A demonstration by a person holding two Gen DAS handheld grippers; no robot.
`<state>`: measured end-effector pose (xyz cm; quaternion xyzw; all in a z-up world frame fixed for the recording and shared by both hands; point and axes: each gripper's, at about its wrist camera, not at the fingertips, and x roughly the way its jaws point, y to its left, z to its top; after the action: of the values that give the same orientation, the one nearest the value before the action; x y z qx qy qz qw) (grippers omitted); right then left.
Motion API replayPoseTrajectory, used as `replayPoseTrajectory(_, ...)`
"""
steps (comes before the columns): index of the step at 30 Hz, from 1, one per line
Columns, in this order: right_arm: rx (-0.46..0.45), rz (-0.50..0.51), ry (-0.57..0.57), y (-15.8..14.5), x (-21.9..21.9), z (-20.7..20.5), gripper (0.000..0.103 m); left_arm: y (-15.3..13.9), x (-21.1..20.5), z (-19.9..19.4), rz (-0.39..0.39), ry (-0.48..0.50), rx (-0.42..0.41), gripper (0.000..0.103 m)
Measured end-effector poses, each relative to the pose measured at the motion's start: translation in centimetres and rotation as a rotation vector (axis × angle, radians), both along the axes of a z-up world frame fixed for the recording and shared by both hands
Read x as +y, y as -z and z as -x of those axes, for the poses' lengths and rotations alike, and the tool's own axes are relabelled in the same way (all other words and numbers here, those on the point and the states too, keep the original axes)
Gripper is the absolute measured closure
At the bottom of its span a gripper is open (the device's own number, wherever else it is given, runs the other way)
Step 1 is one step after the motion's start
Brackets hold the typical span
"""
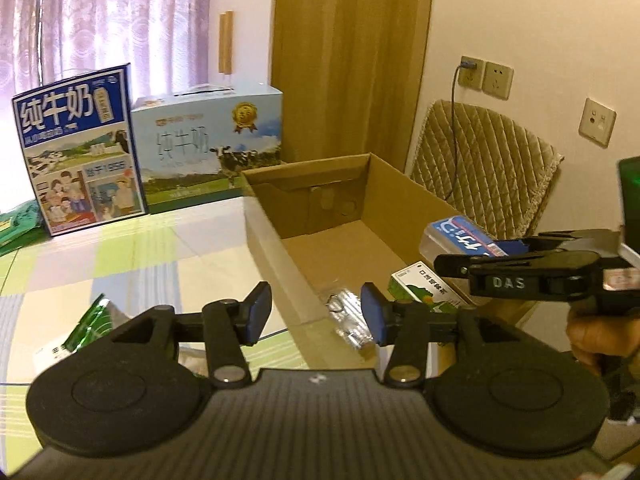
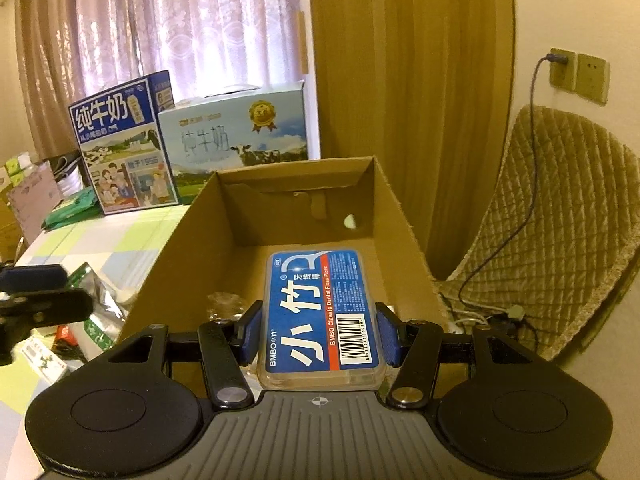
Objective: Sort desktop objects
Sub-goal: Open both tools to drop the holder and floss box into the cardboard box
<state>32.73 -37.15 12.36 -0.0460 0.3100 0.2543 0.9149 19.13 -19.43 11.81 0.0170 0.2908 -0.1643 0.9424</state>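
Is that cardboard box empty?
No. The box is open-topped, and a crinkly clear packet and a green-white carton already lie inside, near its front end.

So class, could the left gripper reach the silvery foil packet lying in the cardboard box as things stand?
Probably yes. The left gripper is open and empty, the foil packet lies just past its fingertips, and the cardboard box is open-topped; only the near wall must be cleared.

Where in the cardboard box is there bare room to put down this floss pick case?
The cardboard box floor is bare across its far half, up to the end wall. The near end is crowded: a silver foil pack and a green and white carton. The right claw holds the floss pick case above it; the left claw is open.
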Motion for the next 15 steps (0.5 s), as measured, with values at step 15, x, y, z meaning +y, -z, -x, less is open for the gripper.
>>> replayPoseTrajectory(15, -0.021, -0.084, 0.061, -1.6, -1.2, 2.6, 0.023, 0.7, 4.9, 4.2, -0.006, -0.045, 0.009, 0.045)
